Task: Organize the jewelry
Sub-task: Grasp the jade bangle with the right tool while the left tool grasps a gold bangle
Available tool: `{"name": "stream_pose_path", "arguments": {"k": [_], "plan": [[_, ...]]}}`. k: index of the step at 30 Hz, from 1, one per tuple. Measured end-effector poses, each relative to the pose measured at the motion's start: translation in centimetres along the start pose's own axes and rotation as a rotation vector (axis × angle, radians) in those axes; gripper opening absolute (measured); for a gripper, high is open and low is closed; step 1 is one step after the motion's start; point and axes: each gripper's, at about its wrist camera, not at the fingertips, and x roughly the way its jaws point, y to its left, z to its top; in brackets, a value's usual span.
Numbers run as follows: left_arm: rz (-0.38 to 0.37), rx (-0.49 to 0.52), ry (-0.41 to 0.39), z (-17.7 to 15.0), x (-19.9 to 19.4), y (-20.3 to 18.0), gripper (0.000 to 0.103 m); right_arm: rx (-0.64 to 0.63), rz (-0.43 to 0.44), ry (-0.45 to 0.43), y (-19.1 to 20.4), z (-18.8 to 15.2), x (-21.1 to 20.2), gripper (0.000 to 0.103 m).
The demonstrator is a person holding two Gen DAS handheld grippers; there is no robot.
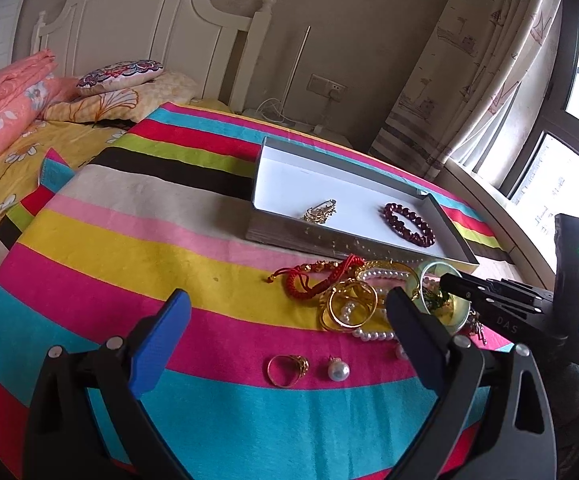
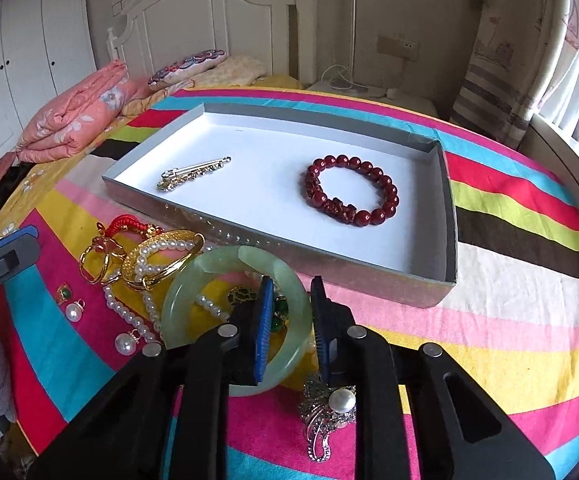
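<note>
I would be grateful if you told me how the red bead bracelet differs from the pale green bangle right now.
The red bead bracelet is a string of dark red beads; the pale green bangle is one smooth, translucent ring. The bracelet lies inside the grey tray, untouched; the bangle sits on the striped cloth over other jewellery, its band between the fingers of the right hand-held gripper. Both are round wrist pieces.

The left gripper (image 1: 285,312) hangs wide open over a gold ring (image 1: 288,370) and pearl earring (image 1: 338,371) on the striped bed (image 1: 109,248).
</note>
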Motion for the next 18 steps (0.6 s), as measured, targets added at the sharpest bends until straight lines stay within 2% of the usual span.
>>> {"name": "stream_pose_path", "arguments": {"k": [6, 9, 11, 12, 14, 18], "plan": [[-0.013, 0.049, -0.003, -0.2, -0.2, -0.7, 0.097, 0.062, 0.03, -0.099, -1.5, -1.1, -3.1, 0.015], [-0.012, 0.138, 0.006, -0.5, -0.4, -2.3, 0.097, 0.105, 0.049, -0.128, -2.9, -1.4, -4.3, 0.015], [0.014, 0.212, 0.01, -0.9, -0.3, -3.8, 0.095, 0.13, 0.063, -0.143, -3.6, -1.5, -5.0, 0.015], [0.015, 0.247, 0.012, -1.1, -0.4, -4.6, 0.093, 0.14, 0.068, -0.15, -4.0, -1.6, -5.3, 0.015], [-0.001, 0.33, 0.033, -1.6, -0.2, -6.6, 0.078, 0.156, 0.075, -0.162, -4.6, -1.7, -5.7, 0.016], [0.006, 0.513, 0.068, -2.0, 1.0, -10.9, 0.061, 0.181, 0.092, -0.169, -5.1, -2.1, -5.9, 0.016]]}}
